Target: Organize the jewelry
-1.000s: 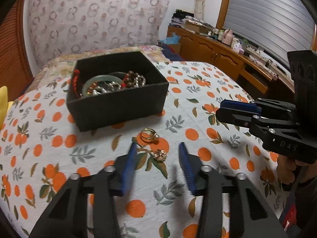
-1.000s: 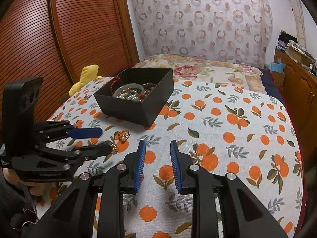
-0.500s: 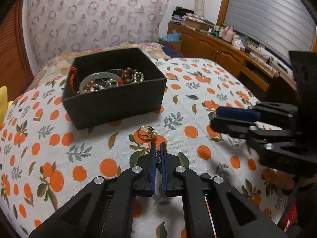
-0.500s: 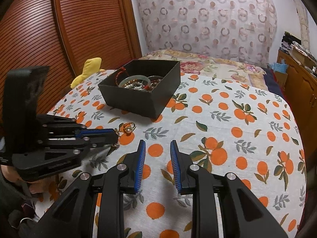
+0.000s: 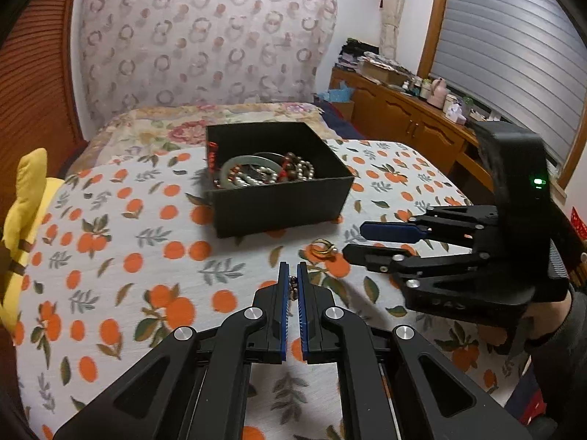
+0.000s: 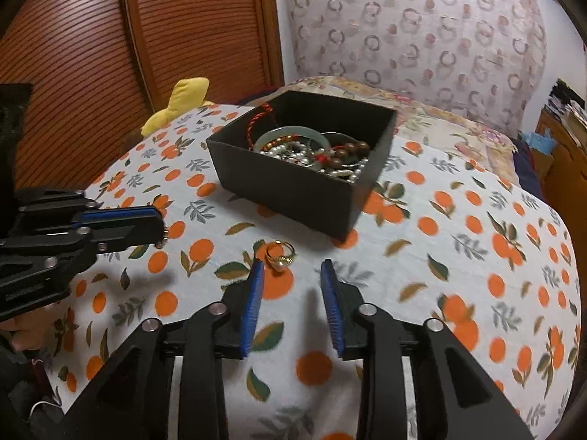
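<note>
A black box [image 5: 279, 205] holding bangles and bead strings stands on the orange-print cloth; its near wall [image 6: 293, 187] faces the right wrist view. My left gripper [image 5: 292, 269] is shut on a small flower-shaped earring [image 5: 293, 286], held just above the cloth. From the right wrist view that gripper [image 6: 161, 227] comes in from the left with the earring [image 6: 165, 235] at its tips. A gold ring [image 5: 323, 248] lies in front of the box. My right gripper [image 6: 291, 267] hovers just short of the ring [image 6: 280, 251], its jaws opening with nothing between them. In the left wrist view the right gripper [image 5: 354, 242] sits right of the ring.
A yellow plush toy [image 5: 25, 190] lies at the cloth's left edge, near the slatted wooden doors [image 6: 91, 55]. A floral quilt [image 5: 165, 128] lies behind the box. A cluttered wooden cabinet [image 5: 403, 121] runs along the right wall under a shuttered window.
My left gripper closed on the flower earring and lifted it off the cloth. My right gripper swung in toward the gold ring and its jaws widened.
</note>
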A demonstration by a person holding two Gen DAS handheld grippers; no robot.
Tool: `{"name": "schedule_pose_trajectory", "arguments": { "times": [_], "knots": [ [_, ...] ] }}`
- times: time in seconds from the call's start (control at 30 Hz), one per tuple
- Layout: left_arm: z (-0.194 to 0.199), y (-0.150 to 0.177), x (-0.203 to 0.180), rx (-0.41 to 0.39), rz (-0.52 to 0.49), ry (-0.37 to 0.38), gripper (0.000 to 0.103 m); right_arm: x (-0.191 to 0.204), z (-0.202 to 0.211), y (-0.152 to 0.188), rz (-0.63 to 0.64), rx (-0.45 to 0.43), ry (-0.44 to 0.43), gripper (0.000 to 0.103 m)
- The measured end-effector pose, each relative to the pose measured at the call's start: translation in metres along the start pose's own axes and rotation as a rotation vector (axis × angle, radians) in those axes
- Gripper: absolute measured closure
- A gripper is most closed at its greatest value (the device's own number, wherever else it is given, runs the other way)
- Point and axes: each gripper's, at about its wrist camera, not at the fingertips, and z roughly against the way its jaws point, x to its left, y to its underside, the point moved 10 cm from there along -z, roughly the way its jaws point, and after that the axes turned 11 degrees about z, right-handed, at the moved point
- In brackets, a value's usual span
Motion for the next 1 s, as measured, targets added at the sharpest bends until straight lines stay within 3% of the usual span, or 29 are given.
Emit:
{"name": "schedule_pose_trajectory", "arguments": {
  "times": [0.33,0.37,0.4,0.5,0.73,1.0],
  "knots": [
    [0.003,0.002,0.011,-0.008,0.020,-0.003,0.099,0.014,-0.025,-0.005,0.086,0.063,0.011,0.068],
    [0.003,0.002,0.012,-0.007,0.021,-0.004,0.099,0.015,-0.025,-0.006,0.096,0.065,0.017,0.070],
    [0.003,0.003,0.013,-0.007,0.022,-0.005,0.099,0.016,-0.025,-0.006,0.101,0.065,0.015,0.084],
    [0.003,0.002,0.013,-0.009,0.024,-0.004,0.099,0.019,-0.023,-0.005,0.114,0.064,0.009,0.091],
    [0.005,-0.001,0.013,-0.016,0.021,-0.007,0.099,0.021,-0.015,-0.003,0.113,0.034,0.005,0.092],
    [0.008,-0.022,0.011,-0.041,0.014,-0.018,0.099,0.014,0.015,-0.023,0.100,-0.046,0.019,0.092]
  ]
}}
